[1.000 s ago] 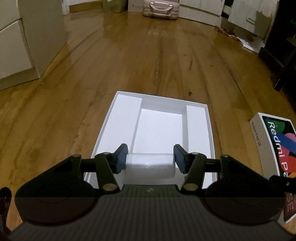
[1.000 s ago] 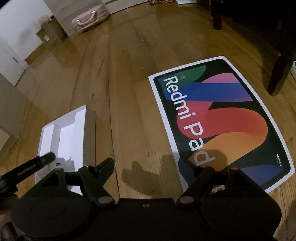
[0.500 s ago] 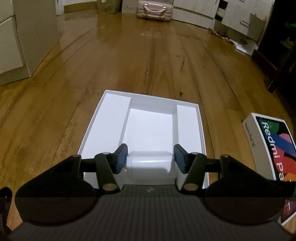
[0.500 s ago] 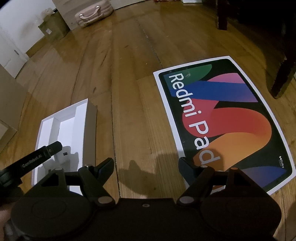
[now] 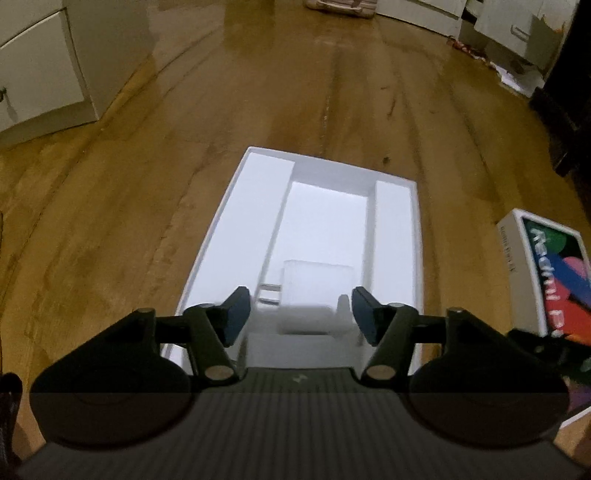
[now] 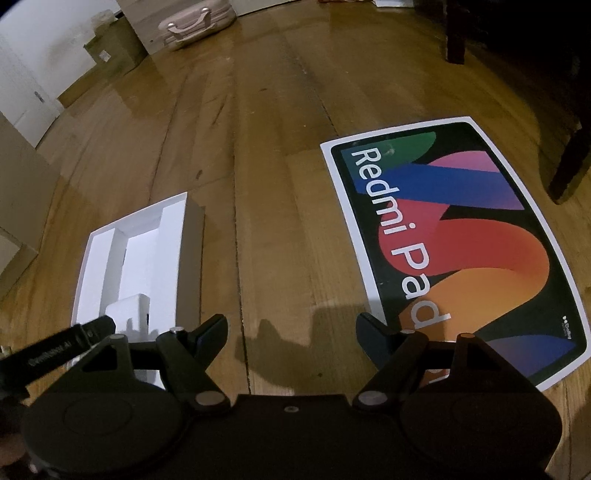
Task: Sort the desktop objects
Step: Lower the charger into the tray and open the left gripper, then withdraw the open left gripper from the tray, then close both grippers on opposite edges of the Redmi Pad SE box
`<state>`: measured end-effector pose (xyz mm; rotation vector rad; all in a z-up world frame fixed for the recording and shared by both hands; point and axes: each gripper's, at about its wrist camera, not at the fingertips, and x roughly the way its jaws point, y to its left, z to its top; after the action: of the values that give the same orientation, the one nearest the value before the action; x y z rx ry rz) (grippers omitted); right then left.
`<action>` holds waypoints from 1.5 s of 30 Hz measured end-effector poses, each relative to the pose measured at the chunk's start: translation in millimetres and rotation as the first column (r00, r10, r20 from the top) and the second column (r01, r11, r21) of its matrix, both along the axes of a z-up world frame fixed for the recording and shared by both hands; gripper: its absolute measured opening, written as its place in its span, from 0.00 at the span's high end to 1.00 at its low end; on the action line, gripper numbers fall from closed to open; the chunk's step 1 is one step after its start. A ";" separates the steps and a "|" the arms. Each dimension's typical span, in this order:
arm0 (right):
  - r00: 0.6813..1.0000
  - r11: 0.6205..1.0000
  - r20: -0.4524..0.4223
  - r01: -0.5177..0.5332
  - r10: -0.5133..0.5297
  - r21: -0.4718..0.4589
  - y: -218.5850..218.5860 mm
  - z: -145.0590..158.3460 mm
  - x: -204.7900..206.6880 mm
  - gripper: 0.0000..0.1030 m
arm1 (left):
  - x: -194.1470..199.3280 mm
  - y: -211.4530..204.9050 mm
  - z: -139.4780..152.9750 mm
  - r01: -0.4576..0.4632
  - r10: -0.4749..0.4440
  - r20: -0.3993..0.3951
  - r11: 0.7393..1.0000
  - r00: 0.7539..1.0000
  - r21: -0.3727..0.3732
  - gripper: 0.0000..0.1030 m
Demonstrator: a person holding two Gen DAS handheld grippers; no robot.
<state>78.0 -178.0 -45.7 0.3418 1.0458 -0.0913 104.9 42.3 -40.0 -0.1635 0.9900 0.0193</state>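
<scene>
An open white box tray (image 5: 255,206) with three compartments lies on the wooden floor. A white charger block (image 5: 317,280) with metal prongs lies in the near end of its middle compartment. My left gripper (image 5: 301,314) hovers just above it, open and empty. In the right wrist view the tray (image 6: 173,236) is at the left with the charger (image 6: 129,306) in it. My right gripper (image 6: 291,332) is open and empty above bare floor, between the tray and the Redmi Pad box lid (image 6: 461,243).
The Redmi Pad lid (image 5: 546,273) lies right of the tray. A white cabinet (image 5: 44,62) stands at the far left. A pink suitcase (image 6: 195,22) and a cardboard box (image 6: 114,51) are at the back. Dark furniture legs (image 6: 569,162) stand at the right.
My left gripper opened and let go of the white charger, which now lies in the tray's middle compartment. The left gripper drew back a little. The right gripper barely moved.
</scene>
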 end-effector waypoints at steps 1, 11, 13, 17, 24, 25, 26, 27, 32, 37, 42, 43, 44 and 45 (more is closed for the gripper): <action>1.000 1.000 -0.003 -0.001 0.001 -0.003 1.0 1.2 0.2 0.21 | -1.1 -0.4 3.7 -0.003 0.003 0.004 1.000 1.000 -0.016 0.29; 0.980 0.971 0.012 -0.197 0.201 -0.136 -3.9 28.2 -15.7 0.16 | -19.2 -41.2 32.5 0.041 -0.038 0.022 0.992 0.999 -0.121 0.13; 0.981 0.973 0.013 -0.189 0.192 -0.134 -22.5 34.2 -19.9 0.16 | -20.0 -52.7 32.8 0.064 -0.062 0.017 0.986 0.998 -0.155 0.13; 0.993 0.990 0.006 -0.119 0.120 -0.074 -69.2 45.9 -24.3 0.15 | -16.5 -78.7 28.8 0.094 -0.098 -0.011 0.975 0.995 -0.202 0.13; 0.982 0.985 -0.132 -0.148 0.136 -0.092 -120.2 55.9 9.8 0.15 | -12.1 -123.0 22.9 0.142 -0.157 -0.036 0.956 0.987 -0.255 0.13; 0.976 0.984 -0.165 -0.157 0.141 -0.089 -121.9 54.6 18.0 0.15 | -12.8 -129.1 21.4 0.152 -0.166 -0.030 0.952 0.986 -0.267 0.13; 0.965 0.978 -0.198 -0.190 0.170 -0.087 -121.0 53.4 24.6 0.15 | -13.5 -134.8 19.6 0.160 -0.174 -0.027 0.947 0.984 -0.277 0.13; 0.952 0.967 -0.216 -0.240 0.216 -0.089 -117.8 53.3 29.5 0.15 | -14.3 -139.9 16.8 0.164 -0.180 -0.030 0.944 0.983 -0.285 0.13; 0.934 0.923 -0.221 -0.327 0.282 -0.203 -120.5 50.6 36.8 0.15 | -15.6 -158.1 1.9 0.180 -0.203 -0.062 0.947 0.977 -0.265 0.13; 0.966 0.977 -0.202 -0.186 0.163 -0.101 -155.9 22.1 30.5 0.15 | -14.9 -166.4 -9.5 0.207 -0.226 -0.038 0.939 0.973 -0.274 0.13; 0.983 0.994 -0.162 -0.094 0.084 -0.052 -160.8 -2.5 13.0 0.15 | -10.6 -177.8 -14.4 0.258 -0.271 -0.005 0.923 0.963 -0.287 0.13; 0.984 0.995 -0.156 -0.092 0.087 -0.024 -160.3 -6.6 11.7 0.15 | -10.7 -179.3 -14.5 0.269 -0.280 0.003 0.918 0.960 -0.290 0.13; 0.987 0.995 -0.137 -0.090 0.084 -0.034 -160.0 -6.6 10.1 0.15 | -10.7 -180.7 -14.7 0.278 -0.288 0.010 0.916 0.958 -0.290 0.13; 0.987 0.993 -0.125 -0.104 0.098 -0.048 -159.3 -6.5 9.7 0.15 | -10.5 -181.7 -15.2 0.284 -0.292 0.016 0.915 0.956 -0.287 0.13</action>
<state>87.7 -337.3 -52.2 0.2358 1.1782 -0.0500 94.4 -139.5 -55.1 -0.2820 1.0334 -0.3963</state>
